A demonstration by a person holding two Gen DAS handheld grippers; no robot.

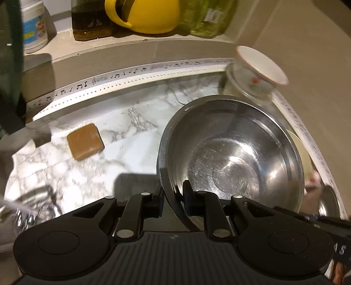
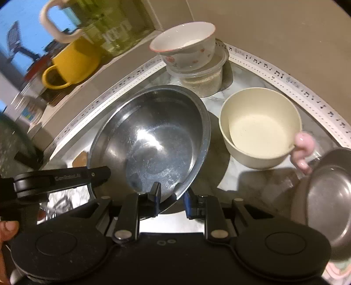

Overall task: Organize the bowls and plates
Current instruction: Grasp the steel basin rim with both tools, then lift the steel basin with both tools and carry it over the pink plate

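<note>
A large steel bowl is held tilted over the marble counter. My left gripper is shut on its near rim, one finger inside and one outside. My right gripper is also shut on the bowl's rim, and the left gripper's body shows at its left. A cream bowl stands to the right of the steel bowl. A white flowered bowl sits on a clear plastic container at the back corner. A steel plate lies at the right.
A yellow mug, bottles and a jar stand on the ledge behind. A brown soap bar lies on the marble counter. A pink object sits by the cream bowl. Walls close off the back and right.
</note>
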